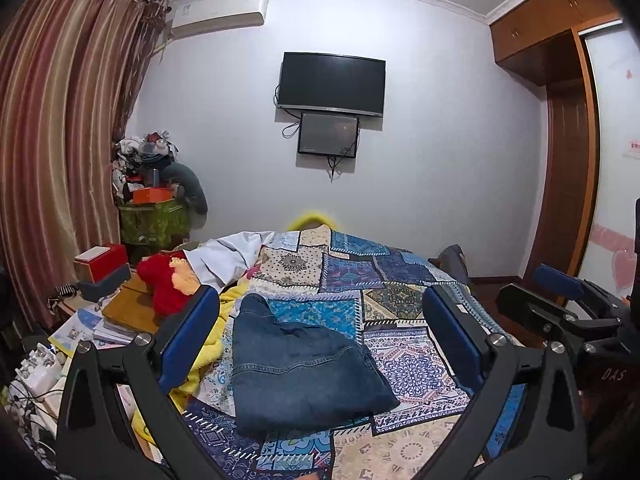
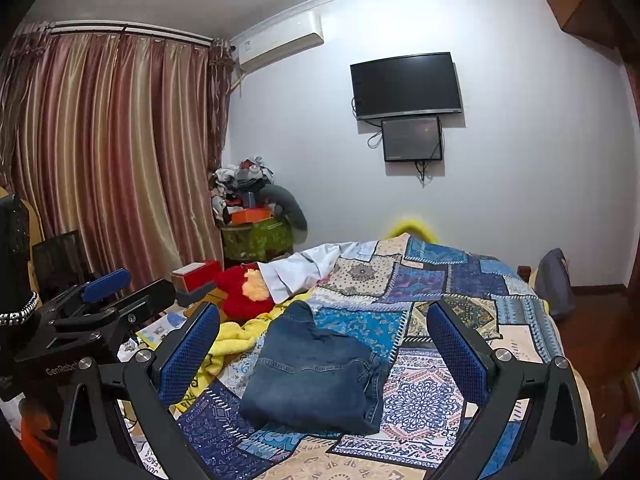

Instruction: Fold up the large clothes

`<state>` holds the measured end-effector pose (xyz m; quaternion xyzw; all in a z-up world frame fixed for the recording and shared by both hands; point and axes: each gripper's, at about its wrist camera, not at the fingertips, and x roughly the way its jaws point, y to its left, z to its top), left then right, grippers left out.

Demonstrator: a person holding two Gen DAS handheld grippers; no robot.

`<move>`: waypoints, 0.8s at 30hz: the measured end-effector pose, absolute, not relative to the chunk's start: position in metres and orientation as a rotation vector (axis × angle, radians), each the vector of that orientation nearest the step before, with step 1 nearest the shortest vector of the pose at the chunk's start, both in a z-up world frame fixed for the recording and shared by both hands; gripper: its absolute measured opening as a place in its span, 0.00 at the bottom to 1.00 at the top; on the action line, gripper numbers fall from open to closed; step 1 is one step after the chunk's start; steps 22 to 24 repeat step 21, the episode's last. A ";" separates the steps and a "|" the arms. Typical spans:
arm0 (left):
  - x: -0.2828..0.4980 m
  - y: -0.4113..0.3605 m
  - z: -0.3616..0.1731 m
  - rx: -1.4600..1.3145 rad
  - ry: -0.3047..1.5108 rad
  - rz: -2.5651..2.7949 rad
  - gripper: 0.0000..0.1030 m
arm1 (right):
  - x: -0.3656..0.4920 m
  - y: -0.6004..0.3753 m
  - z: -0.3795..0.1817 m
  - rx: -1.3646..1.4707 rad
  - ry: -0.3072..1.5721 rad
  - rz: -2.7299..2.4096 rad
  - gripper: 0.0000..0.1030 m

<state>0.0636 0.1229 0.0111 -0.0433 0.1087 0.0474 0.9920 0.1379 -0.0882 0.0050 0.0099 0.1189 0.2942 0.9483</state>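
Observation:
Folded blue jeans (image 1: 300,372) lie in a compact stack on the patchwork bedspread (image 1: 400,360); the right wrist view shows the same jeans (image 2: 316,376) on the bedspread (image 2: 432,392). My left gripper (image 1: 320,328) is held above and short of the jeans, open, with nothing between its blue pads. My right gripper (image 2: 324,340) is open too and holds nothing. Each gripper shows in the other's view: the right one (image 1: 568,300) at the right edge, the left one (image 2: 108,292) at the left, both open.
A red plush toy (image 1: 164,284), a yellow blanket (image 1: 208,344) and a white garment (image 1: 228,256) lie at the bed's left side. Books and a red box (image 1: 104,260) crowd the bedside table. A wardrobe (image 1: 560,120) stands at the right, curtains (image 1: 60,140) at the left.

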 end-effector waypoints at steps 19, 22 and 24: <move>0.056 0.115 0.010 -0.069 0.207 0.052 0.99 | 0.145 -0.094 -0.001 0.046 0.269 0.583 1.00; 0.057 0.115 0.011 -0.071 0.212 0.056 0.99 | 0.145 -0.094 -0.001 0.048 0.271 0.581 1.00; 0.057 0.115 0.011 -0.071 0.212 0.056 0.99 | 0.145 -0.094 -0.001 0.048 0.271 0.581 1.00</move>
